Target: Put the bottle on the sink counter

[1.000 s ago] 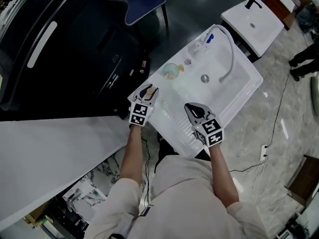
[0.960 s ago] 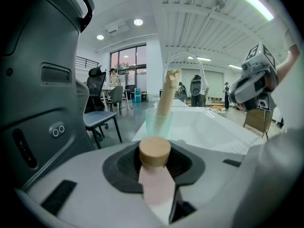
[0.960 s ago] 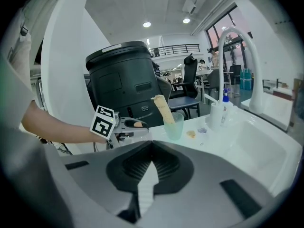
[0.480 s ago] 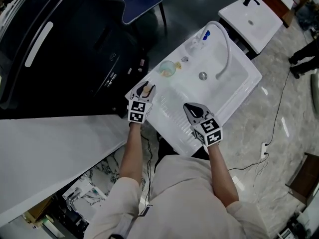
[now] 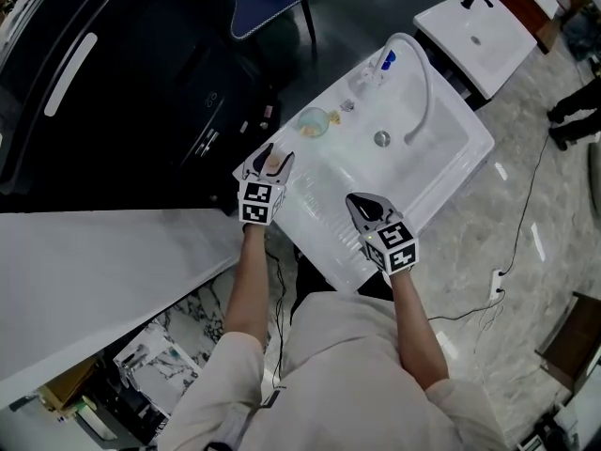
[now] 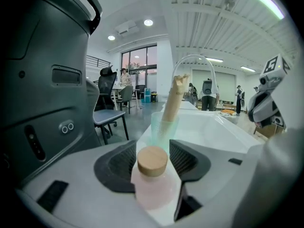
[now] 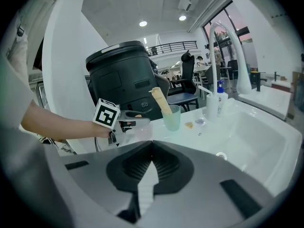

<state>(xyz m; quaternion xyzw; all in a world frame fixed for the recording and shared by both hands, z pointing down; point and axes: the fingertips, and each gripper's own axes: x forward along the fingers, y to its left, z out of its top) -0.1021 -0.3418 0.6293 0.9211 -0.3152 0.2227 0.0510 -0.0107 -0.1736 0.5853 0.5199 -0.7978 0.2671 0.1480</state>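
A pale pink bottle with a round wooden cap stands on the white sink counter at its near left corner. My left gripper is around the bottle. Its jaws are opening, and a gap shows between each pad and the cap. In the head view my left gripper sits at the counter's left edge. My right gripper hovers over the ribbed drainer with its jaws shut and nothing in them. The right gripper view shows my left gripper from the side, on the counter.
A teal cup holding a beige tube stands just beyond the bottle. The basin has a tall arched faucet and a blue-topped dispenser. A black machine stands left of the counter, a white table at the near left.
My left gripper's jaws have spread wider around the bottle. The right gripper has stayed where it was over the drainer.
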